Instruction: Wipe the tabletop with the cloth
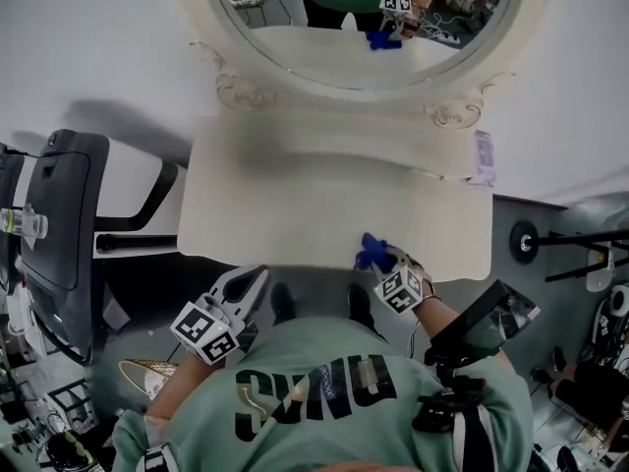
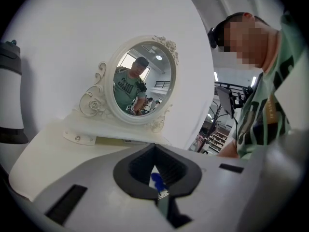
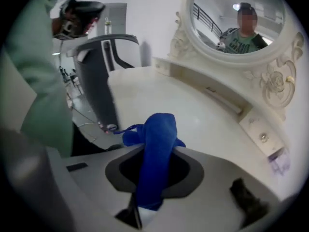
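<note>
Blue cloth (image 3: 155,149) clamped in fingers of right gripper (image 1: 381,262), left gripper (image 1: 254,281) closed, empty; might slip out mid-wipe across desk (image 1: 295,205).

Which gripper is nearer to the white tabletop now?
Right. The right gripper holds the blue cloth at the tabletop's front edge; the left gripper hangs short of it.

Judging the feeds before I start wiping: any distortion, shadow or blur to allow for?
Head view: a soft shadow darkens the cream tabletop below the oval white-framed mirror. Left gripper view: strong fisheye bending, black vignetted corners. Right gripper view: the blue cloth is sharp, the picture's edge smeared and dark.
</note>
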The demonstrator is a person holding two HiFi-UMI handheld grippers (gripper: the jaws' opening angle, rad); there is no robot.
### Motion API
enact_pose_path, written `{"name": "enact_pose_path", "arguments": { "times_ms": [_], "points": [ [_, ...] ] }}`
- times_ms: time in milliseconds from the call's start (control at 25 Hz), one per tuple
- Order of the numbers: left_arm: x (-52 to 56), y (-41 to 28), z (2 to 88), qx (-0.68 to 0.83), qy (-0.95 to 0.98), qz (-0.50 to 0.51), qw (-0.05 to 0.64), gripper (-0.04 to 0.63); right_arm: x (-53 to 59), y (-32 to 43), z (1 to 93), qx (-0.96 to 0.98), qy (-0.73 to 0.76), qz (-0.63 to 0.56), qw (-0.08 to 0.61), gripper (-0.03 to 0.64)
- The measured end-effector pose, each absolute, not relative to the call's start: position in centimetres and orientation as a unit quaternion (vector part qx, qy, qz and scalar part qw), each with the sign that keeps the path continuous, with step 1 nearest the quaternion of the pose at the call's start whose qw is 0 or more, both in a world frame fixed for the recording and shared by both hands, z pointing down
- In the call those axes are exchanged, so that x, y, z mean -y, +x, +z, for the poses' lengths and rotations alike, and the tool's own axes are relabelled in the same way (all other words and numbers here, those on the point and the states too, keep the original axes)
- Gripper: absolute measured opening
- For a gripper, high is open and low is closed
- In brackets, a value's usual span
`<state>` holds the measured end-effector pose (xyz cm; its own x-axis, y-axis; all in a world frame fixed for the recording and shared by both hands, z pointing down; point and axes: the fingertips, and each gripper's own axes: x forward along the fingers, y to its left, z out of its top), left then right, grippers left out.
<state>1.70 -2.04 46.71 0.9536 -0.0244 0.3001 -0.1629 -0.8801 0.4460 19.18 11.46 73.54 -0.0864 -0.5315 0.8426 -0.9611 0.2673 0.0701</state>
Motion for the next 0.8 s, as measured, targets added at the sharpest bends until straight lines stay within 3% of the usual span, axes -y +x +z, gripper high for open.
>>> {"name": "enact_pose_path", "arguments": {
  "times_ms": [160,320,440,560,680,800],
  "points": [
    [1.3,2.9,46.7,0.035,0.959,0.144,0.242,-0.003,-14.9,16.7,73.8,0.714,0.519,0.287,0.372,0.083],
    [1.1,3.6,46.7,0.03,0.959,0.147,0.238,-0.003,-8.8,29.2,71.7,0.64,0.653,0.267,0.305,0.084],
    [0.7,3.7,46.9,0.032,0.958,0.157,0.236,-0.003,-5.1,39.2,72.1,0.562,0.705,0.25,0.353,0.084],
    [0.2,3.7,47.0,0.033,0.958,0.163,0.233,-0.003,-4.6,43.5,73.8,0.523,0.711,0.259,0.391,0.086],
    [0.5,3.6,47.3,0.038,0.958,0.165,0.233,-0.003,-4.6,41.9,73.9,0.543,0.692,0.258,0.398,0.084],
    [0.6,4.3,47.5,0.034,0.957,0.161,0.237,-0.003,-8.7,33.3,73.8,0.624,0.613,0.259,0.41,0.083]
  ]
}}
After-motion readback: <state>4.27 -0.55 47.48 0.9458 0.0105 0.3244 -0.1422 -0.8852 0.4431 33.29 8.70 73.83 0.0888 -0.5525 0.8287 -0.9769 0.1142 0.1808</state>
